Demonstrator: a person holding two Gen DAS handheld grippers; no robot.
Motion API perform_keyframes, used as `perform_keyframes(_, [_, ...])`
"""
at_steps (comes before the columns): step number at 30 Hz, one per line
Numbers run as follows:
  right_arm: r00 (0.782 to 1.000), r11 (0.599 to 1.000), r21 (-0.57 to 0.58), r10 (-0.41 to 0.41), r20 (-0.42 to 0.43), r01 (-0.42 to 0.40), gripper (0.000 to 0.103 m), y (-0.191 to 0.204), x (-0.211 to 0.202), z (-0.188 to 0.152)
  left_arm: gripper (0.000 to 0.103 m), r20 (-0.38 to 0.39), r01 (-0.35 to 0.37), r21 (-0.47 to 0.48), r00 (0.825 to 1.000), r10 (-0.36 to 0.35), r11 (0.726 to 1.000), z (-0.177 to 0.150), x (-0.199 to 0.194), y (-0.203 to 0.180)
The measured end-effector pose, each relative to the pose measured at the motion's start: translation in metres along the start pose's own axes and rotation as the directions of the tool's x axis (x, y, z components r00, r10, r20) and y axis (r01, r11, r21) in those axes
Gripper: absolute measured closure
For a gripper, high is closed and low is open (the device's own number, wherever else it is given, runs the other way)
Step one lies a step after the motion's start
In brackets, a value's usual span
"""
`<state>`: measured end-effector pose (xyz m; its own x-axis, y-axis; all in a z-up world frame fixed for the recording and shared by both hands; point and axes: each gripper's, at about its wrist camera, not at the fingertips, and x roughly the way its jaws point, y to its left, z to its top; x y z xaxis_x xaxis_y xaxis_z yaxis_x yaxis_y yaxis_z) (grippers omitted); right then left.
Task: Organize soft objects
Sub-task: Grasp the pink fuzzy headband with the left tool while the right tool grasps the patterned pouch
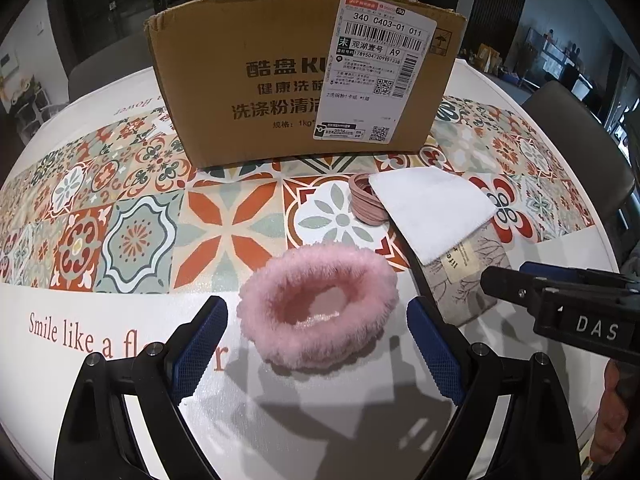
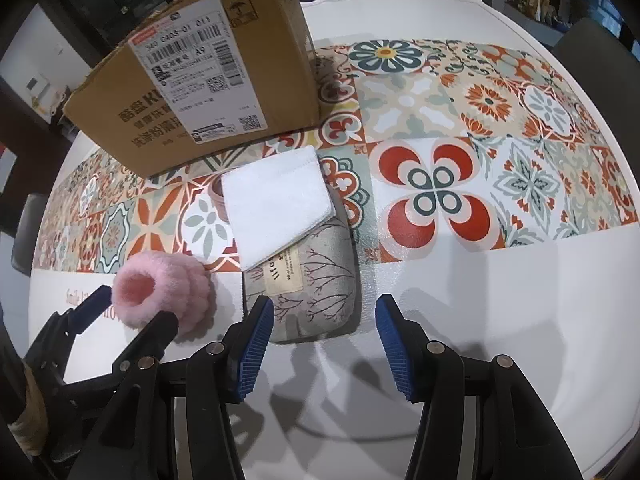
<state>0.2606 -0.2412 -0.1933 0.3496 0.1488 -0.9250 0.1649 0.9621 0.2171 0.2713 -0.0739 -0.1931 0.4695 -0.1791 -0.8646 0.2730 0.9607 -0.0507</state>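
With the fluffy pink fur ring [image 1: 318,312] lying on the white, tile-patterned tablecloth [image 1: 120,240] between the spread, empty jaws of the left gripper [image 1: 316,354], the approach step is in hand. The right gripper [image 2: 324,344], half-spread and empty, hangs near the grey printed fabric pouch [image 2: 310,288] under the folded white cloth [image 2: 276,204]. Next, each should probably lower, close, then carry to the brown cardboard box [image 1: 296,80].

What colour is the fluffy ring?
The fluffy ring is pale pink; the left wrist view shows it best.
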Motion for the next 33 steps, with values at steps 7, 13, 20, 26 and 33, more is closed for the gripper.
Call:
perform_keyframes(7, [1.000, 1.000, 0.015, 0.003, -0.015, -0.003, 0.049, -0.004, 0.011, 0.001, 0.011, -0.015, -0.006, 0.016, 1.000, 0.007, 1.000, 0.003, 0.011, -0.002])
perform_keyframes(13, [1.000, 1.000, 0.024, 0.012, -0.015, -0.011, 0.054, -0.006, 0.018, 0.003, 0.011, -0.030, -0.002, 0.005, 1.000, 0.002, 1.000, 0.005, 0.019, 0.001])
perform_keyframes(20, [0.999, 0.999, 0.021, 0.025, -0.025, -0.024, 0.069, -0.005, 0.024, 0.004, 0.013, -0.033, 0.011, -0.001, 0.999, -0.011, 1.000, 0.006, 0.024, 0.003])
perform_keyframes(26, [1.000, 1.000, 0.009, 0.023, -0.016, -0.022, 0.082, -0.004, 0.023, 0.004, 0.029, -0.028, 0.019, 0.006, 0.999, -0.019, 1.000, 0.004, 0.022, 0.001])
perform_keyframes(33, [0.999, 0.999, 0.003, 0.042, -0.006, -0.042, 0.087, 0.002, 0.016, 0.001, 0.053, -0.020, 0.031, 0.016, 0.999, -0.031, 0.999, 0.003, 0.017, 0.000])
